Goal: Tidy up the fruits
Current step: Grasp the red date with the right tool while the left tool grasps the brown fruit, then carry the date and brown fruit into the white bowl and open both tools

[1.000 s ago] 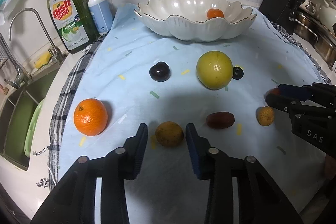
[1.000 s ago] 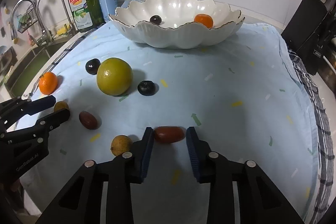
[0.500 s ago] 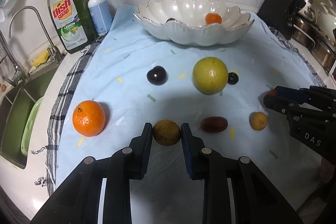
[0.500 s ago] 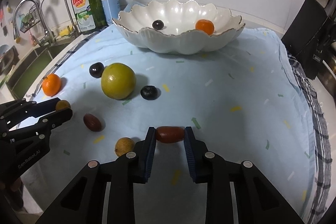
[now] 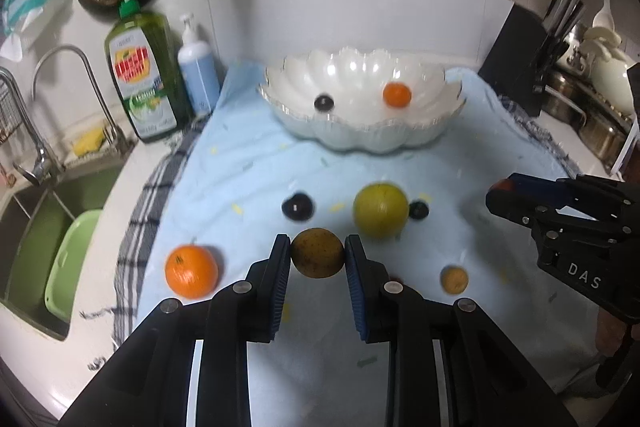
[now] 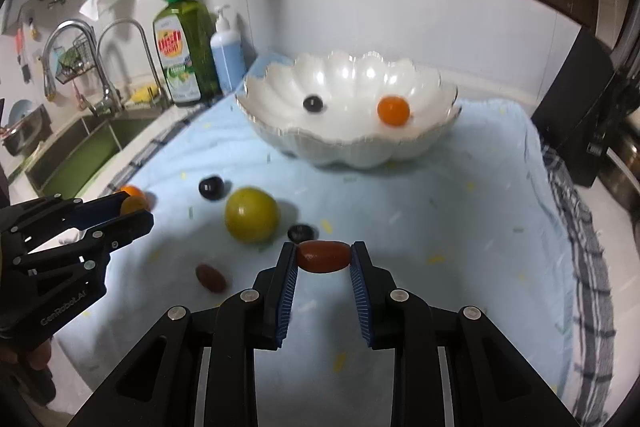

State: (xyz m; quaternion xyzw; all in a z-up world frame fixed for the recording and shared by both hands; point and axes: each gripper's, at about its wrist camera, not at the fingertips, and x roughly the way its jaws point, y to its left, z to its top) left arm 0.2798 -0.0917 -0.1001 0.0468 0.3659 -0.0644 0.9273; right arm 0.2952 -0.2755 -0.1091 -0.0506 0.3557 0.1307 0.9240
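Observation:
My left gripper (image 5: 318, 259) is shut on a round brownish-yellow fruit (image 5: 318, 253), held above the light blue cloth (image 5: 248, 167). My right gripper (image 6: 323, 261) is shut on an oblong red-brown fruit (image 6: 323, 256), also lifted off the cloth. At the back stands a white scalloped bowl (image 6: 352, 147) holding a small orange fruit (image 6: 394, 111) and a dark berry (image 6: 313, 103). On the cloth lie a large yellow-green fruit (image 5: 381, 209), an orange (image 5: 191, 270), two dark plums (image 5: 297, 207) (image 5: 418, 209), a small yellow fruit (image 5: 454, 279) and another red-brown fruit (image 6: 211, 277).
A green dish soap bottle (image 5: 142, 75) and a blue pump bottle (image 5: 198, 71) stand at the back left beside the sink (image 5: 36, 227) and tap (image 5: 92, 87). A black knife block (image 5: 520, 79) and pots are at the right. A checked towel edge (image 6: 588, 255) borders the cloth.
Both grippers closed on their fruits and rose with them off the cloth. The views tilted up, so the bowl's inside and the wall cupboards now show.

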